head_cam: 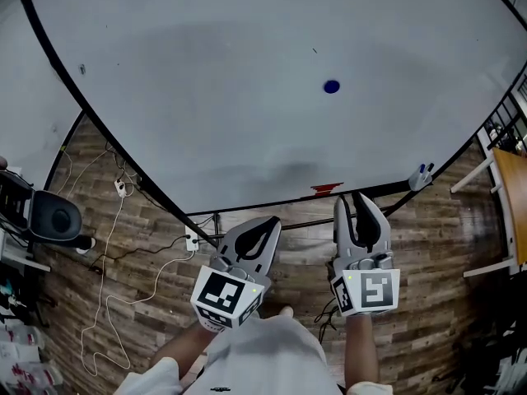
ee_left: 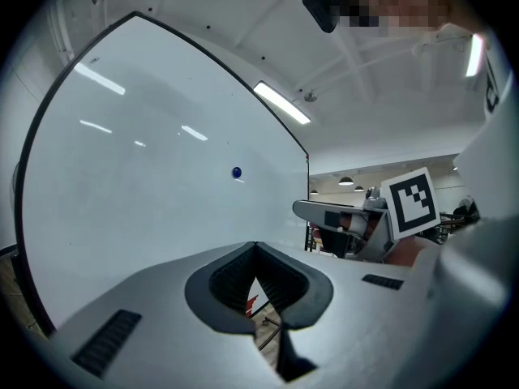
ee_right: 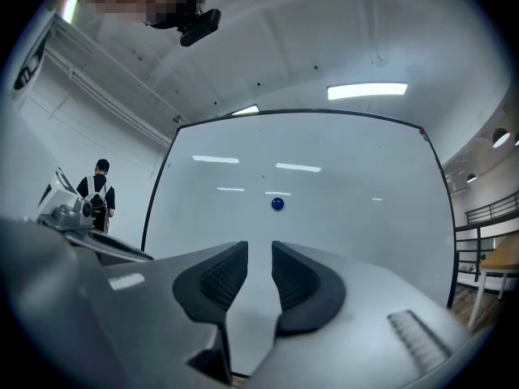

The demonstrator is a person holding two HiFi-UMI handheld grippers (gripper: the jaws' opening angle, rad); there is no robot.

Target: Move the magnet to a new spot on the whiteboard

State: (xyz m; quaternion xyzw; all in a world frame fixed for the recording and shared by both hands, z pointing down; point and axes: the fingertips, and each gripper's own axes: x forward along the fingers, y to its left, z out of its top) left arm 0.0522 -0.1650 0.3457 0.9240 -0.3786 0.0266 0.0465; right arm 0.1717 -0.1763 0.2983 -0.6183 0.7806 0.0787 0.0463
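A small round blue magnet (head_cam: 331, 86) sticks to the large whiteboard (head_cam: 206, 97), right of the board's middle. It also shows in the left gripper view as a blue magnet (ee_left: 236, 172) and in the right gripper view as a blue magnet (ee_right: 277, 204), far ahead of the jaws. My left gripper (head_cam: 270, 219) is held below the board's bottom edge, shut, its tips (ee_left: 255, 245) touching with nothing in them. My right gripper (head_cam: 352, 197) hangs beside it at the bottom edge, well below the magnet. Its pads (ee_right: 259, 245) stand apart, open and empty.
A red object (head_cam: 327, 189) lies on the board's lower rail, and a blue-tipped item (head_cam: 422, 174) sits at the rail's right end. Cables (head_cam: 123, 262) trail over the wooden floor on the left, near a black chair (head_cam: 49, 216). A wooden table (head_cam: 515, 196) stands at right.
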